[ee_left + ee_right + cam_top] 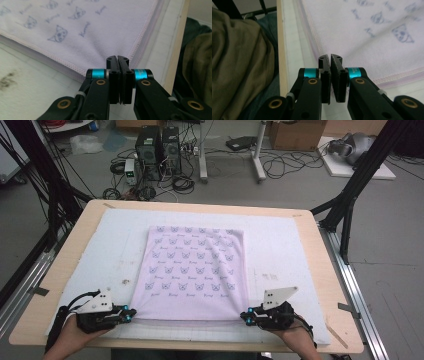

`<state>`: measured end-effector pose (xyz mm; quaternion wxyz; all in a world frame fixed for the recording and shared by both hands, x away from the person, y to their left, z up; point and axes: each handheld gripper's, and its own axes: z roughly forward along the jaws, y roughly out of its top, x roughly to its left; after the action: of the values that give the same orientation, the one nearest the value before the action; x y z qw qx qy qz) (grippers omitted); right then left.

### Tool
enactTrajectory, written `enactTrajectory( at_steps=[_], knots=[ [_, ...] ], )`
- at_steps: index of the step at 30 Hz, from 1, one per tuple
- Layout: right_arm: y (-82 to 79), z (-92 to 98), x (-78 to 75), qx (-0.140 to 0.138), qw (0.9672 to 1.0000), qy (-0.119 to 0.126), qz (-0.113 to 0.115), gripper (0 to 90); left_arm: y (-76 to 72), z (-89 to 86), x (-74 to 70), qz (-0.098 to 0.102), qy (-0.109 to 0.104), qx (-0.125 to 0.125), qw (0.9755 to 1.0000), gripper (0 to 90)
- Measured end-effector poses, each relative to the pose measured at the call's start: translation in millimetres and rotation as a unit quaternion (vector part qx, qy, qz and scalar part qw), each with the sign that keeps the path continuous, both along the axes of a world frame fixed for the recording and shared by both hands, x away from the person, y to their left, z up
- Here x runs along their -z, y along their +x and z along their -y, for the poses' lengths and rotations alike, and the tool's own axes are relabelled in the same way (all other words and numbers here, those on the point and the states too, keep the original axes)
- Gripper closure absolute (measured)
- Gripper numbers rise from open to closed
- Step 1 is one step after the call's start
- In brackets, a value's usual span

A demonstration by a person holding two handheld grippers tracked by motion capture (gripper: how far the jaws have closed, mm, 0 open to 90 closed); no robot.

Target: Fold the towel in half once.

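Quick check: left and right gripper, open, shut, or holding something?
Left gripper: shut on the near left corner of the pale lilac cat-print cloth.
Right gripper: shut on its near right corner.

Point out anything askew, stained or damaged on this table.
The white mat carries dark smudges left of the printed cloth, seen too in the left gripper view. The cloth lies flat and roughly square to the table edge; nothing looks torn or spilled.

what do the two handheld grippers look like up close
Both the left gripper and the right gripper are black, with two flat black jaws, a turquoise metallic collar beside each jaw and brass-coloured rivets on the linkage arms. Each carries a pale grey three-cornered plate with small holes on top, and black cables trail back.
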<state>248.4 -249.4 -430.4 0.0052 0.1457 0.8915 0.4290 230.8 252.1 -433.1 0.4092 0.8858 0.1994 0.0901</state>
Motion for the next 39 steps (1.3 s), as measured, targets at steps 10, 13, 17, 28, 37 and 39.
enactTrajectory(
  at_steps=[10,13,17,28,37,39],
  knots=[
    [12.3,-6.0,4.1,0.011,0.9998,0.013,-0.005,74.2,5.2,4.5,4.0,-0.011,0.003,-0.002,0.9999,80.8],
    [12.3,-6.3,16.1,0.006,0.9997,-0.013,-0.019,76.0,3.5,1.5,8.8,-0.018,-0.003,-0.007,0.9998,82.2],
    [10.4,-2.0,15.7,0.008,0.9997,-0.006,-0.02,77.0,3.0,-1.1,6.5,-0.016,0.003,-0.009,0.9998,81.1],
    [29.2,1.2,4.3,0.059,0.9977,0.034,0.003,63.9,23.2,-3.2,-7.7,0.014,-0.041,-0.06,0.9972,64.5],
    [53.3,-0.5,-2.9,0.085,0.9946,0.059,0.015,52.0,48.1,2.5,-17.1,0.025,-0.073,-0.1,0.992,57.6],
    [57.6,-2.4,-2.4,0.085,0.9946,0.058,0.015,49.8,51.2,3.8,-17.9,0.025,-0.082,-0.106,0.9907,56.5]
  ],
)
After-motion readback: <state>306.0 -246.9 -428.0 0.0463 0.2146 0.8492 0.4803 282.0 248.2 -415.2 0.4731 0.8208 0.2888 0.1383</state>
